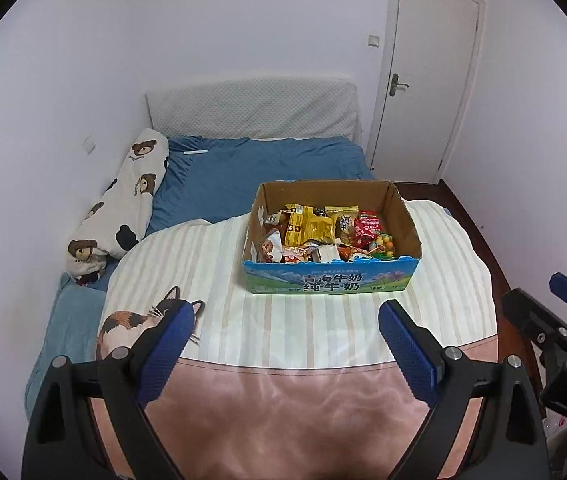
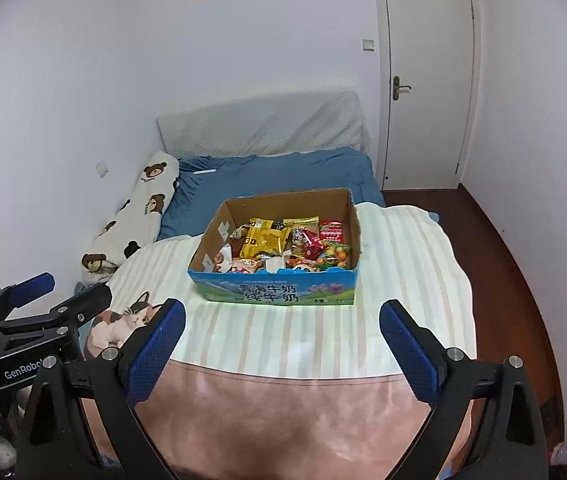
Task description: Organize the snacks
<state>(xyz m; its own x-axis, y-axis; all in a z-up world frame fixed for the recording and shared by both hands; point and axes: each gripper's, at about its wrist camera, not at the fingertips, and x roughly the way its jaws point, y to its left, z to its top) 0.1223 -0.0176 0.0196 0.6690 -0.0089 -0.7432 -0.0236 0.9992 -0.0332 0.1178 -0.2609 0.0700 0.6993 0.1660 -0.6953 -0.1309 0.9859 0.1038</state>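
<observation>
An open cardboard milk box (image 1: pixel 331 282) with a blue printed front stands on a striped blanket on the bed; it also shows in the right wrist view (image 2: pixel 279 292). It is full of mixed snacks: a yellow bag (image 1: pixel 309 228) (image 2: pixel 265 240), a red packet (image 1: pixel 369 228) (image 2: pixel 329 232), and coloured candies (image 1: pixel 383 246) (image 2: pixel 337 258). My left gripper (image 1: pixel 287 320) is open and empty, hovering short of the box. My right gripper (image 2: pixel 283 318) is open and empty, also short of the box. Each gripper shows at the edge of the other's view.
The striped blanket with a cat print (image 1: pixel 135 320) covers the near part of the bed. A bear-print pillow (image 1: pixel 123 208) lies along the left wall. A blue sheet (image 1: pixel 267 168) and a white headboard cushion (image 1: pixel 251 110) lie behind. A white door (image 1: pixel 423 80) and dark wooden floor (image 2: pixel 503 260) are on the right.
</observation>
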